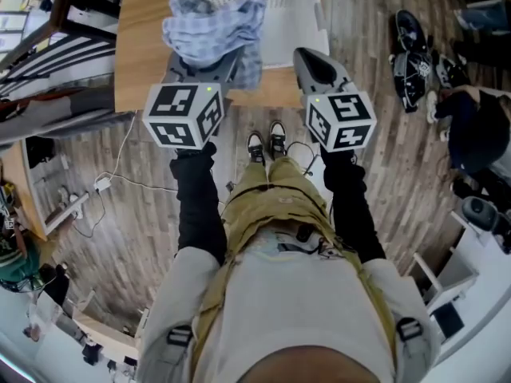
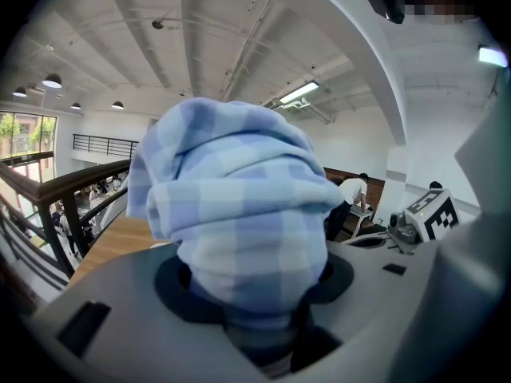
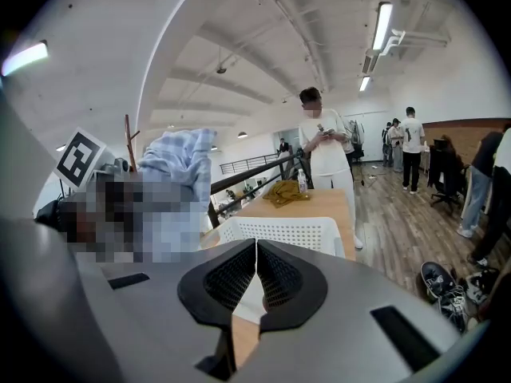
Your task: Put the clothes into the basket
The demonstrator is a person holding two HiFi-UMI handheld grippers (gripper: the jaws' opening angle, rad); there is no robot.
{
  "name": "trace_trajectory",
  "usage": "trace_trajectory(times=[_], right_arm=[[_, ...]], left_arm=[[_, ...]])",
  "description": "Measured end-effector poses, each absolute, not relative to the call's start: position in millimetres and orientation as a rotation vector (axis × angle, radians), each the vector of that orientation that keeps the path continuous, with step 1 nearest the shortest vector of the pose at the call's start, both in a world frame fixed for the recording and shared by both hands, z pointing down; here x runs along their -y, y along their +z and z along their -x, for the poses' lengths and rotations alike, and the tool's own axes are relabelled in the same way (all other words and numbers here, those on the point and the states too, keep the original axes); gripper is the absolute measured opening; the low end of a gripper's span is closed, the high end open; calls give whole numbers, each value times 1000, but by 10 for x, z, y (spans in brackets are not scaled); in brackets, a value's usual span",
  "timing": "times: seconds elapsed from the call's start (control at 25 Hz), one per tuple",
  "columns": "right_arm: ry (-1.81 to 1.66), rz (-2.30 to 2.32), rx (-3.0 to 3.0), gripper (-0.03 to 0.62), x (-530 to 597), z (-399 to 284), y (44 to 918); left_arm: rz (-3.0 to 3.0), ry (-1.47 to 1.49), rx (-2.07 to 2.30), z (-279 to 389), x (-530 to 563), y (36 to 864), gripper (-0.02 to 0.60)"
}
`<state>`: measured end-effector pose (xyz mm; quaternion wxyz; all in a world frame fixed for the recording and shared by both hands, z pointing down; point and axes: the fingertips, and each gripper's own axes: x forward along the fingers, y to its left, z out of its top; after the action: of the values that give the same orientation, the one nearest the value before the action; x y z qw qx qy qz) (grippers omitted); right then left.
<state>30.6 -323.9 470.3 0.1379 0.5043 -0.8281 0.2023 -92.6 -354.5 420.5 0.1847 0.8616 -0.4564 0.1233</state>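
The left gripper [image 1: 204, 69] was clamped on a blue checked garment [image 1: 211, 26], which bulged out above and ahead of its jaws and filled most of the left gripper view. In the head view the bundle hung over the near left corner of the white basket [image 1: 297, 18], partly over the wooden table [image 1: 142, 46] on which the basket stood. Just right of it, the right gripper [image 3: 255, 271] had its jaws pressed together on nothing and pointed at the basket's near wall. Beyond the basket, ahead of that gripper, a mustard garment [image 3: 286, 191] lay on the table.

The garment did not look fully over the opening. Had it been let go there, part could have landed on the rim or slid onto the table, because the loose folds drooped on the near side. The cloth could also have caught on the pads when the jaws opened, being wadded deep between them, and with the right gripper closed nothing was ready to tuck it in.
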Motion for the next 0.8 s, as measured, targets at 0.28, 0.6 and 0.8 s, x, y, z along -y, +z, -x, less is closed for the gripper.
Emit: trace_trajectory(times=[0.28,0.6,0.8], right_arm=[[643,-1445,2383,23,3563,-348,4905],[679,-1419,2370,21,3765,-380,5123],[691,-1413,2367,23,3793,-376,5198]], left_arm=[[-2399,430,1268,871,3880,4496,225],[-2435,609,1204,700,4161,4897,225],[-2462,890,1099,626,4226,5327,225]])
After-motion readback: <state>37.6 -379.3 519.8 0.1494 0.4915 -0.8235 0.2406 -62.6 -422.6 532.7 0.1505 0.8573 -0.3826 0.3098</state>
